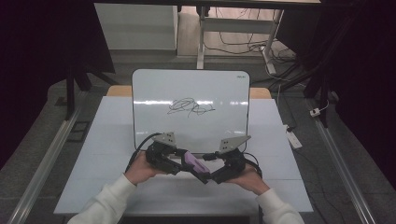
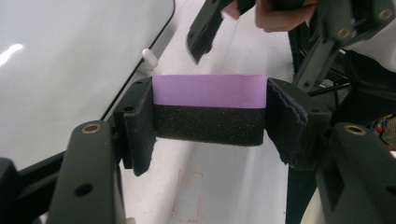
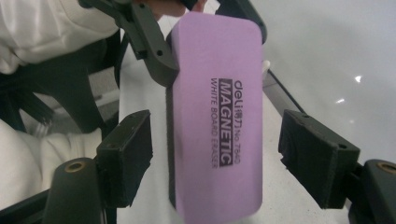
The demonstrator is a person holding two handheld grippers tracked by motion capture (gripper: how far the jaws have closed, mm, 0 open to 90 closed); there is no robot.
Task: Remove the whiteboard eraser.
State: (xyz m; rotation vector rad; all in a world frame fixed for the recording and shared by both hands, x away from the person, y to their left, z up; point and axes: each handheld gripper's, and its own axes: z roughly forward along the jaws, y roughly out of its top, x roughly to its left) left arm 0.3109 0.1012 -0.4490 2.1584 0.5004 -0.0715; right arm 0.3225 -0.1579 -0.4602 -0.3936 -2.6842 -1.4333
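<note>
Both grippers meet low over the near edge of the table (image 1: 116, 186), just in front of the whiteboard (image 1: 154, 93), and between them is the eraser (image 1: 195, 163). Left gripper (image 2: 209, 116) is clamped on it: in the left gripper view the pads press on the two short ends, purple back above and black felt below, with no gap on either side. Right gripper (image 3: 215, 149) has its jaws apart; in the right gripper view the eraser (image 3: 219, 116) hangs between the two pads, printed purple face toward the camera, with clear space to the left pad and more to the right one, so nothing on that side grips it. By my reading this is a handover just made: the eraser now rests in the left gripper alone, and the right gripper (image 1: 215, 169) is free. What the handover serves is plain enough, since a black scribble (image 1: 189, 107) sits on the middle of the board, whole and unsmeared. So the wiping has not begun. Left to do, as I judge it: draw the right gripper clear, carry the eraser up the board, turn the felt side onto the surface, and rub across the scribble until the ink is gone. The grip across the ends looks firm, yet the felt faces away from the board for now, so a turn of the hand comes first.
</note>
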